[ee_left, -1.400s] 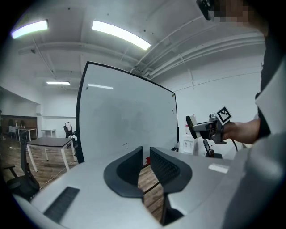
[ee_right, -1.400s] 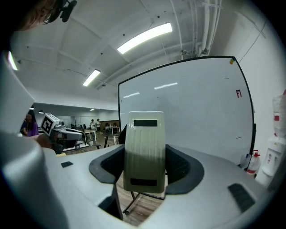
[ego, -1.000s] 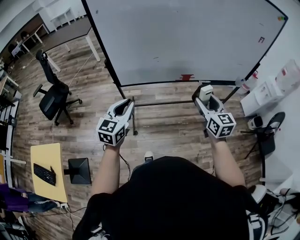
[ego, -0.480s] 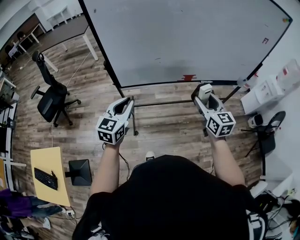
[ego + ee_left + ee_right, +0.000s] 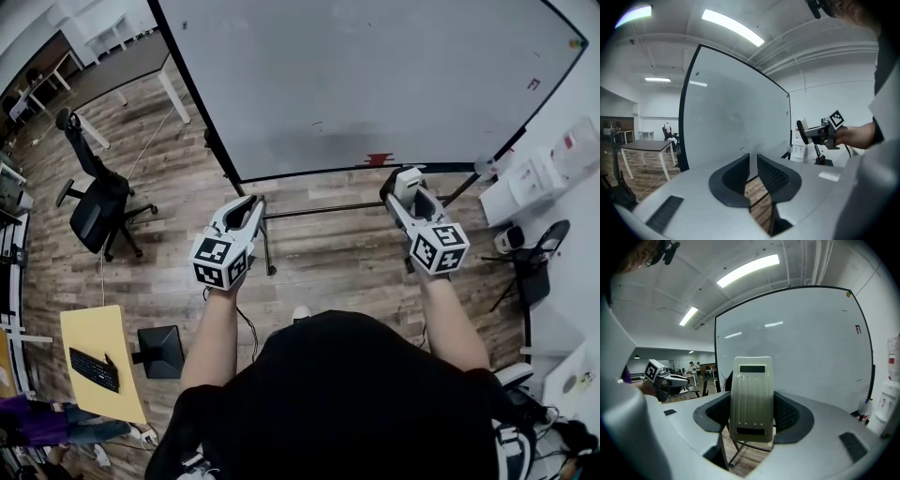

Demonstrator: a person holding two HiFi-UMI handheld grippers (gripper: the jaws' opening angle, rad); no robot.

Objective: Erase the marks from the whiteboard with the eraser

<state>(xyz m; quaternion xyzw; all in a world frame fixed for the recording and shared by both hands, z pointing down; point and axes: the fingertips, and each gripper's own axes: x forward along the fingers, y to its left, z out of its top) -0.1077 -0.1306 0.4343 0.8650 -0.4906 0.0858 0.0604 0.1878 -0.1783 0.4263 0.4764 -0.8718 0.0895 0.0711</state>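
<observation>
Nearest, the head view looks down on a person in a black top, arms held out over a wooden floor (image 5: 187,169).

The left tongs (image 5: 251,202) are released and empty. Only the left gripper view shows this: the left tongs (image 5: 753,164) stand a narrow slit apart with nothing in it.

The right tongs (image 5: 405,184) are clenched on the eraser (image 5: 409,180). The right gripper view shows the right tongs (image 5: 751,411) with the pale, ribbed eraser (image 5: 751,397) standing upright, pads pressing both its sides.

Beyond the tongs, open floor lies before the whiteboard (image 5: 375,75), whose black lower edge runs just past the eraser without touching it. The stand's crossbar (image 5: 319,208) passes between the two tongs.

On the board, a red mark (image 5: 378,157) sits near the lower edge, just ahead of the eraser. Another small red mark (image 5: 532,83) lies near the far right edge.

To the left, well apart, are an office chair (image 5: 94,202) and a yellow table (image 5: 98,361).

Compared with a second ago, both tongs hold almost the same pose. The chair has slid slightly left in the head view.
</observation>
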